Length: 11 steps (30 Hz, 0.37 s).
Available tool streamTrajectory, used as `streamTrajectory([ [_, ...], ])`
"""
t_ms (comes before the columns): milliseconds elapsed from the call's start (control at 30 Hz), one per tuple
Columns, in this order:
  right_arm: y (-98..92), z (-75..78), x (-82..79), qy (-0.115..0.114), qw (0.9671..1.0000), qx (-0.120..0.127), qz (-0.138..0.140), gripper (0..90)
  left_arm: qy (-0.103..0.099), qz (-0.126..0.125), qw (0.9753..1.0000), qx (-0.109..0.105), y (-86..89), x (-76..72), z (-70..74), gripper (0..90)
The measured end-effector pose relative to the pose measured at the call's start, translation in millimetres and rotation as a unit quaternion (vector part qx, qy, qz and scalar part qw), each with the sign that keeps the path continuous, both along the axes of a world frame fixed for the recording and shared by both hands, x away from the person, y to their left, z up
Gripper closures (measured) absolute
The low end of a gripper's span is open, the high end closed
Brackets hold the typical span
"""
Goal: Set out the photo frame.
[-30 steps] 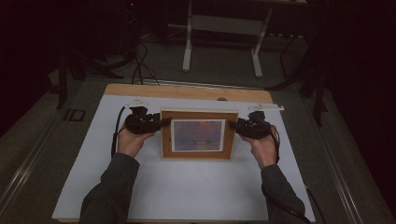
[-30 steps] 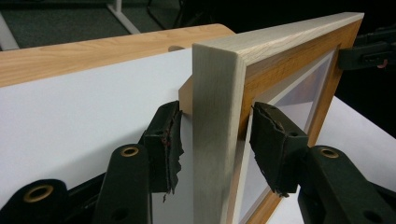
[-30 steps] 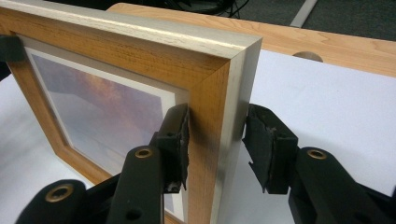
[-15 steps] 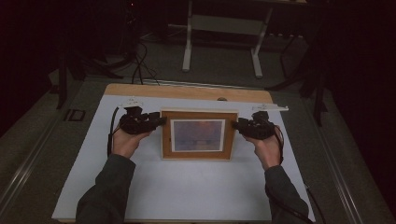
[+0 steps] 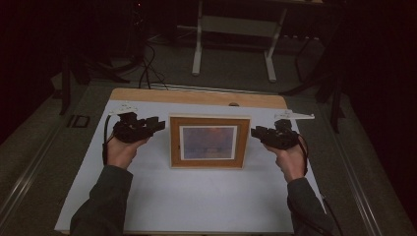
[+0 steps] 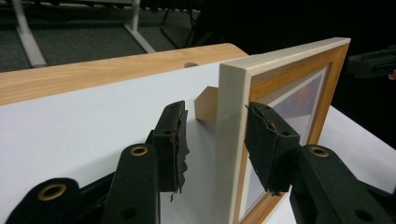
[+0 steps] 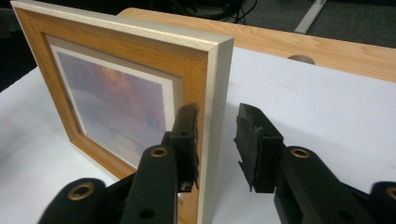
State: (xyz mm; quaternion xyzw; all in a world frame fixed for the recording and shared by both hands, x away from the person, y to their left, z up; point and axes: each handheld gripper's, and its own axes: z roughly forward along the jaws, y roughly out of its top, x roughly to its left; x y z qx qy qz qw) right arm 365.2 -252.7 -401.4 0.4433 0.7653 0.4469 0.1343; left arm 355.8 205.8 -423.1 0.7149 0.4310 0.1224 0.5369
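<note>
A wooden picture frame (image 5: 209,123) with a purple-orange picture stands upright on the white sheet, leaning on a back prop (image 6: 205,105). My left gripper (image 5: 160,125) is just off its left edge, and my right gripper (image 5: 254,132) just off its right edge. In the left gripper view the frame's pale side edge (image 6: 231,140) lines up between the open jaws of the left gripper (image 6: 215,126), with gaps on both sides. The right gripper (image 7: 217,126) stands open in the same way at the other edge (image 7: 212,93). Neither gripper holds anything.
The white sheet (image 5: 196,196) covers most of the table, leaving a bare wooden strip (image 5: 196,97) with a hole (image 5: 233,104) at the back. Small white brackets (image 5: 120,110) (image 5: 295,115) lie at the far corners. A metal stand (image 5: 233,24) is on the floor beyond.
Both grippers were against the frame's sides a second ago. They have drawn outward, away from the frame, which stays standing in the same place.
</note>
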Motion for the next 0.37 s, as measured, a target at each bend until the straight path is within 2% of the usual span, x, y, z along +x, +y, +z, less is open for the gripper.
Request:
streamTrajectory([
  [267,-10.8,-6.0,-4.0,0.006,0.9999,-0.009,-0.004,83.8,0.004,0.027,0.9996,0.001,20.2,-11.4,-5.8,66.2],
  [367,-14.2,-10.4,-4.6,0.007,0.9998,-0.015,-0.008,88.8,0.008,0.034,0.9994,0.009,25.3,-16.7,-11.3,67.6],
])
